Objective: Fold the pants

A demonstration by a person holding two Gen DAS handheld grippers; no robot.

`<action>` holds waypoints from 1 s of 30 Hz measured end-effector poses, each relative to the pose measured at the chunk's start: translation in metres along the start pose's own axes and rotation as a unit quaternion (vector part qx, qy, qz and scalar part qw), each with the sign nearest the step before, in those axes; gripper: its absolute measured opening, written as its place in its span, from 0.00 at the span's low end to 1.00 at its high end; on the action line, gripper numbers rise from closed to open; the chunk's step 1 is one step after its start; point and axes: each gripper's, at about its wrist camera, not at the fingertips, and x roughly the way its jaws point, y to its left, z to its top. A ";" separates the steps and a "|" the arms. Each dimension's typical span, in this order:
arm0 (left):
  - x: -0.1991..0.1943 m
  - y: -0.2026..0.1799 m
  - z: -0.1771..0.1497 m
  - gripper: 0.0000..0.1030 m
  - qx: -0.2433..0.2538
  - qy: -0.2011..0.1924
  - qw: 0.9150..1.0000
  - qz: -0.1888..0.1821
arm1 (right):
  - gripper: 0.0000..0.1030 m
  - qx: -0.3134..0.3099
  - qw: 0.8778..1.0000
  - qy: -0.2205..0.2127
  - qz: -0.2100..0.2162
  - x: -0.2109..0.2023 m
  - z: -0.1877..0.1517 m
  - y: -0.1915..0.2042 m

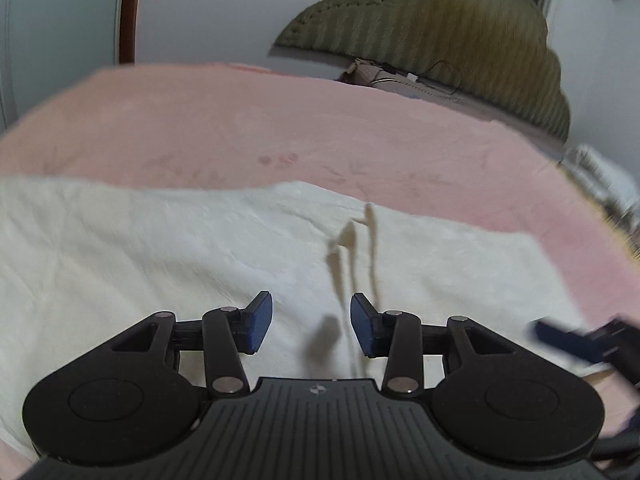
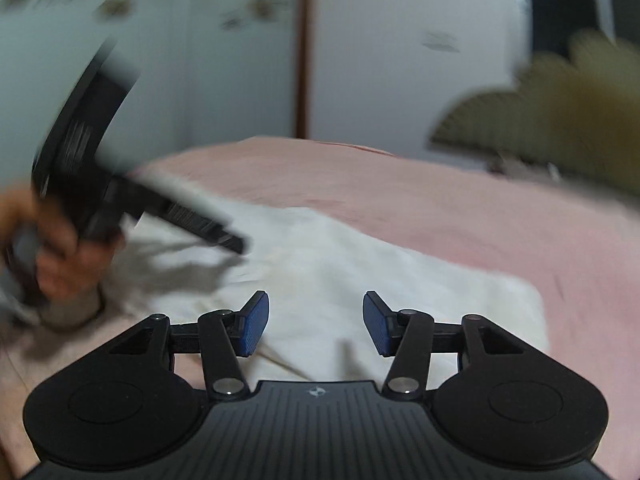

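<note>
Two grippers hang over one pair of cream pants (image 1: pixel 160 264) spread flat on one pink blanket (image 1: pixel 240 120). Both claws stand apart with nothing between the pads: the left gripper (image 1: pixel 311 328) above the drawstring (image 1: pixel 352 248), the right gripper (image 2: pixel 315 322) above the cloth's near part. One hand (image 2: pixel 60 256) holds the left tool at the right view's left side. Pants' far edge runs straight, with a wide band of bare blanket beyond it; one olive headboard (image 1: pixel 440 28) stands at the far right, well apart
</note>
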 end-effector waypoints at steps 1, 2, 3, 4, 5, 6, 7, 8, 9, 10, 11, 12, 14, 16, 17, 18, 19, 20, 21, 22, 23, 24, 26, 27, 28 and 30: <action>-0.003 0.003 0.000 0.46 -0.016 0.004 1.000 -0.009 | 0.50 -0.025 1.000 0.002 0.003 0.006 0.001 0.011; -0.005 0.006 0.000 0.46 -0.026 0.007 1.000 -0.015 | 0.50 -0.045 0.999 0.004 0.010 0.011 0.002 0.020; -0.007 0.008 -0.001 0.46 -0.032 0.008 0.999 -0.020 | 0.50 -0.057 0.998 0.005 0.014 0.017 0.003 0.027; -0.009 0.010 -0.001 0.46 -0.037 0.009 0.999 -0.022 | 0.50 -0.067 0.998 0.008 0.013 0.020 0.003 0.032; -0.011 0.011 -0.002 0.46 -0.042 0.010 0.999 -0.025 | 0.49 -0.077 0.997 0.011 0.007 0.023 0.003 0.036; -0.012 0.012 -0.002 0.46 -0.047 0.012 0.998 -0.029 | 0.49 -0.091 0.996 0.015 -0.006 0.025 0.000 0.038; -0.013 0.012 -0.004 0.46 -0.052 0.014 0.998 -0.034 | 0.49 -0.105 0.994 0.019 -0.021 0.027 -0.003 0.040; -0.014 0.012 -0.005 0.46 -0.056 0.016 0.998 -0.040 | 0.49 -0.118 0.992 0.021 -0.033 0.029 -0.005 0.042; -0.015 0.011 -0.007 0.46 -0.060 0.018 0.997 -0.045 | 0.49 -0.130 0.990 0.025 -0.046 0.032 -0.009 0.040; -0.016 0.011 -0.008 0.46 -0.064 0.020 0.996 -0.051 | 0.49 -0.136 0.989 0.026 -0.054 0.031 -0.012 0.039; -0.017 0.009 -0.008 0.46 -0.069 0.022 0.996 -0.058 | 0.49 -0.137 0.989 0.025 -0.057 0.031 -0.013 0.038; -0.017 0.008 -0.008 0.46 -0.076 0.025 0.995 -0.066 | 0.46 -0.135 0.989 0.024 -0.057 0.030 -0.011 0.039; -0.014 0.006 -0.010 0.46 -0.098 0.038 0.990 -0.090 | 0.33 -0.135 0.989 0.020 -0.056 0.032 -0.011 0.038; -0.009 0.005 -0.011 0.46 -0.124 0.057 0.983 -0.119 | 0.24 -0.132 0.990 0.014 -0.051 0.034 -0.011 0.037; -0.007 0.003 -0.012 0.46 -0.137 0.065 0.979 -0.134 | 0.17 -0.131 0.990 0.014 -0.047 0.035 -0.011 0.037; -0.005 0.002 -0.012 0.47 -0.146 0.072 0.976 -0.147 | 0.15 -0.127 0.991 0.014 -0.041 0.036 -0.010 0.035; -0.001 0.000 -0.012 0.47 -0.153 0.080 0.972 -0.158 | 0.13 -0.119 0.992 0.011 -0.036 0.036 -0.009 0.032; 0.003 -0.001 -0.012 0.47 -0.159 0.087 0.970 -0.163 | 0.11 -0.105 0.994 0.006 -0.030 0.034 -0.008 0.028; 0.007 -0.002 -0.012 0.47 -0.166 0.093 0.968 -0.163 | 0.10 -0.082 0.996 0.002 -0.019 0.033 -0.007 0.021; 0.012 -0.003 -0.012 0.47 -0.174 0.098 0.966 -0.161 | 0.10 -0.061 0.998 -0.001 -0.011 0.031 -0.006 0.015; 0.017 -0.004 -0.012 0.47 -0.183 0.102 0.965 -0.161 | 0.09 -0.040 0.999 -0.006 -0.004 0.028 -0.004 0.008; 0.023 -0.003 -0.011 0.47 -0.194 0.107 0.962 -0.163 | 0.09 -0.023 1.000 -0.008 0.002 0.027 -0.004 0.001; 0.035 -0.002 -0.011 0.47 -0.218 0.114 0.955 -0.166 | 0.09 -0.007 1.000 -0.008 0.008 0.027 -0.004 -0.007; 0.041 0.000 -0.010 0.47 -0.233 0.119 0.951 -0.168 | 0.09 -0.005 1.000 -0.007 0.010 0.027 -0.004 -0.009; 0.046 0.004 -0.011 0.47 -0.251 0.124 0.945 -0.170 | 0.09 -0.003 1.000 -0.006 0.016 0.027 -0.005 -0.010; 0.052 0.010 -0.011 0.46 -0.279 0.128 0.935 -0.179 | 0.10 0.000 1.000 0.005 0.028 0.028 -0.004 -0.011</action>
